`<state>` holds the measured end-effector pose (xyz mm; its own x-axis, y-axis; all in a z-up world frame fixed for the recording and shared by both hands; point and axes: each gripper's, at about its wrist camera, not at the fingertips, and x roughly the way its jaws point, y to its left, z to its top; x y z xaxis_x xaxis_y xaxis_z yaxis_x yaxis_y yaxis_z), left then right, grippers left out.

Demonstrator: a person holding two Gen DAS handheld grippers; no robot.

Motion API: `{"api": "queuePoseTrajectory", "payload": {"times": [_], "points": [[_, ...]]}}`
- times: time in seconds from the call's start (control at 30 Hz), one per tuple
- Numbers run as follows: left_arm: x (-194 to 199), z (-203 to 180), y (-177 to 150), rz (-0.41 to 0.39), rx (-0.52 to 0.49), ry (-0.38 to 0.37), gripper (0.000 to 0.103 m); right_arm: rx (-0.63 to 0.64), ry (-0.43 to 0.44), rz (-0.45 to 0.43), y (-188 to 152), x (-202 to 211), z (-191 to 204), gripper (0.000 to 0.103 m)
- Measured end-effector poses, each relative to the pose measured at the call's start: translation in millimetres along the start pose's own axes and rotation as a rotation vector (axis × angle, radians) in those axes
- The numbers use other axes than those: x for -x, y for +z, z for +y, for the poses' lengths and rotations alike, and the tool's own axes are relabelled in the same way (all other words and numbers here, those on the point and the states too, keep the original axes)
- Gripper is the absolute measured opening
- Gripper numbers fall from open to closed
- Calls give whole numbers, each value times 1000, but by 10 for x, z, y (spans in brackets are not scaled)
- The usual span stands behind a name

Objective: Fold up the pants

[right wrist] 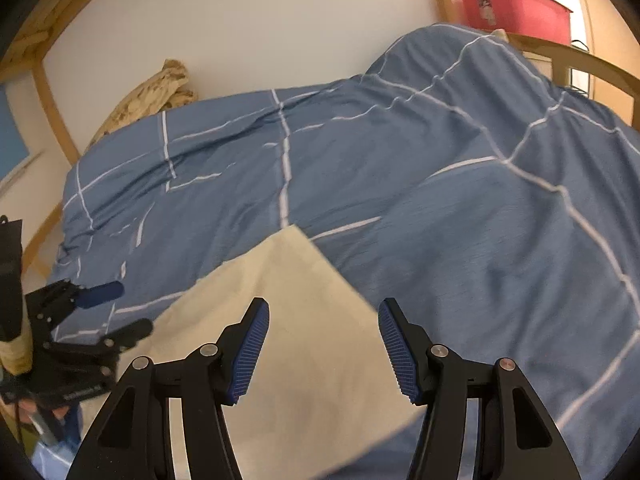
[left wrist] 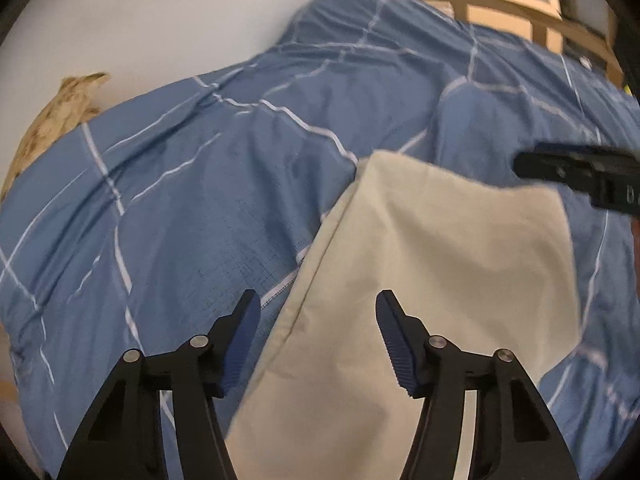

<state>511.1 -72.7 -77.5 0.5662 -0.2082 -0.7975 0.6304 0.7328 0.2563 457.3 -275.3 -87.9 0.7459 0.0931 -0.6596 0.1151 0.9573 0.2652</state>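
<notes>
The beige pants lie flat in a folded block on the blue checked duvet. My left gripper is open and empty, hovering over the pants' left edge. My right gripper is open and empty above the pants, near their far corner. The right gripper also shows in the left wrist view at the right, beyond the pants. The left gripper also shows in the right wrist view at the left, open beside the pants.
The duvet covers the bed and bulges at the far right. A tan patterned cloth lies against the white wall. A red bin stands behind the wooden bed frame.
</notes>
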Motion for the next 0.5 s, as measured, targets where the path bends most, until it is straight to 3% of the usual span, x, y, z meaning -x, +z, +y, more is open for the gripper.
{"api": "queuePoseTrajectory", "payload": {"times": [0.2, 0.33, 0.43, 0.5], "points": [[-192, -14, 13, 21, -103, -18, 44, -20, 54, 21, -25, -352, 376, 58], [-268, 55, 25, 12, -79, -55, 41, 88, 65, -42, -288, -442, 590, 58], [-354, 82, 34, 29, -60, -76, 36, 177, 57, -20, -355, -568, 683, 58], [-409, 68, 43, 41, -61, -88, 33, 131, 90, -2, -358, -583, 623, 58]]}}
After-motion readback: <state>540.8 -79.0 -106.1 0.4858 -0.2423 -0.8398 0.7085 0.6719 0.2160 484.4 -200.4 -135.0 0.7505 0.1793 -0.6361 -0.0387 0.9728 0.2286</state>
